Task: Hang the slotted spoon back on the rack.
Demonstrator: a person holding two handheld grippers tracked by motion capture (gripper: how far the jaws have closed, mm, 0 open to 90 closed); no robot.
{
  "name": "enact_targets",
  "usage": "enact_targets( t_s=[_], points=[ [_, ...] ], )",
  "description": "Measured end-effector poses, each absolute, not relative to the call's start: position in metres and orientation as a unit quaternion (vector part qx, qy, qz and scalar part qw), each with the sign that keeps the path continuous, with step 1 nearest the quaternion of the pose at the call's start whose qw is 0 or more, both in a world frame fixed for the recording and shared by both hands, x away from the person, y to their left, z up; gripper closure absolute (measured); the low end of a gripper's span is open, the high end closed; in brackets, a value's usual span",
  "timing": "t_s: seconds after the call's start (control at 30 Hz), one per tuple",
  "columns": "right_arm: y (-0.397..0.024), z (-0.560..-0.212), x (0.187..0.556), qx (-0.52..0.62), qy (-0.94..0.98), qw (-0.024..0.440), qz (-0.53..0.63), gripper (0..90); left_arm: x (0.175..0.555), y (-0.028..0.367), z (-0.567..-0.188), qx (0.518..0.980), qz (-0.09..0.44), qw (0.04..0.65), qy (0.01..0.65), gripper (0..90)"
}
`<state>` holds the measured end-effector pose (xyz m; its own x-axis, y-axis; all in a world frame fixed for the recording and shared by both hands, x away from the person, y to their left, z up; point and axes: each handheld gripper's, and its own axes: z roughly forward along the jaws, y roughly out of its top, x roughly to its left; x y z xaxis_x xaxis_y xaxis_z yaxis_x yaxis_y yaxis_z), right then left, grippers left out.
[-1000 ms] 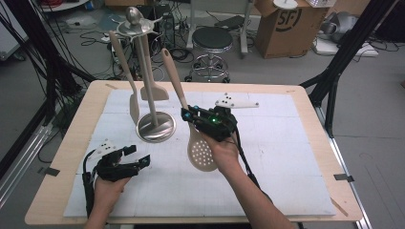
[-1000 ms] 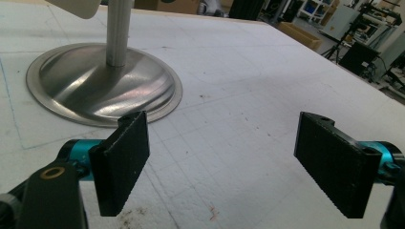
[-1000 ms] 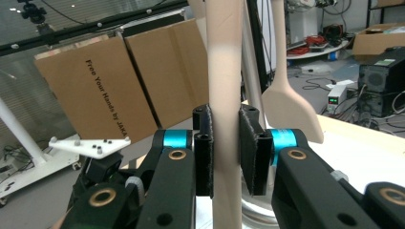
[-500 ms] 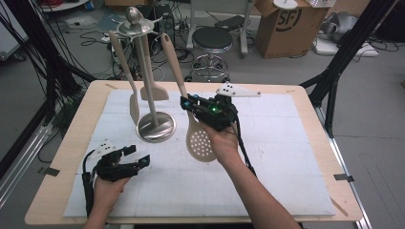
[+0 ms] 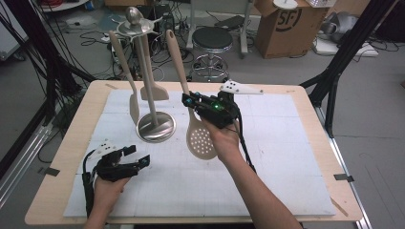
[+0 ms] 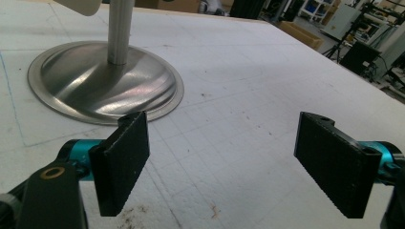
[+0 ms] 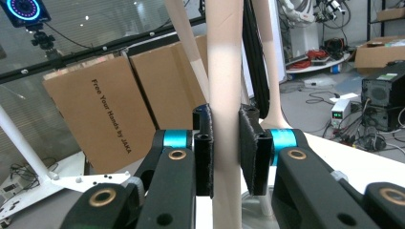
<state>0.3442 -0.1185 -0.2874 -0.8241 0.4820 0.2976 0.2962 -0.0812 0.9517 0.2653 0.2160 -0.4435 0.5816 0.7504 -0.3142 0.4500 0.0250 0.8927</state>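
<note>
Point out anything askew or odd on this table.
Nothing is spilled or broken. The beige slotted spoon leans tilted, clamped by its handle in the right gripper, beside the steel utensil stand. The left gripper rests open.

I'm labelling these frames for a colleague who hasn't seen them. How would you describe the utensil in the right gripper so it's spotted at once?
Start at the steel utensil stand on the white mat. Just right of its base, the right gripper clamps the handle of a beige slotted spoon. Unlike the two plain beige spatulas hanging from the stand, its round bowl is full of small holes.
</note>
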Motion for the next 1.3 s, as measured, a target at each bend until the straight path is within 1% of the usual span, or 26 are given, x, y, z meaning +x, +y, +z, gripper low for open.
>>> enact_targets(
  t_s=[0.13, 0.27, 0.6, 0.93, 1.3],
  points=[
    [-0.115, -0.282, 0.345, 0.289, 0.685, 0.074, 0.665, 78.0, 0.265, 0.216, -0.443, 0.686, 0.132, 0.567, 0.437, 20.0],
    [-0.108, -0.272, 0.344, 0.279, 0.684, 0.069, 0.67, 78.0, 0.264, 0.216, -0.443, 0.683, 0.133, 0.569, 0.438, 20.0],
    [-0.104, -0.278, 0.347, 0.285, 0.692, 0.062, 0.66, 78.0, 0.264, 0.218, -0.442, 0.683, 0.134, 0.568, 0.438, 20.0],
    [-0.097, -0.28, 0.359, 0.275, 0.704, 0.033, 0.654, 78.0, 0.264, 0.218, -0.443, 0.683, 0.134, 0.568, 0.439, 20.0],
    [-0.089, -0.286, 0.36, 0.278, 0.716, 0.03, 0.64, 77.0, 0.263, 0.218, -0.442, 0.682, 0.132, 0.57, 0.438, 20.0]
  ],
)
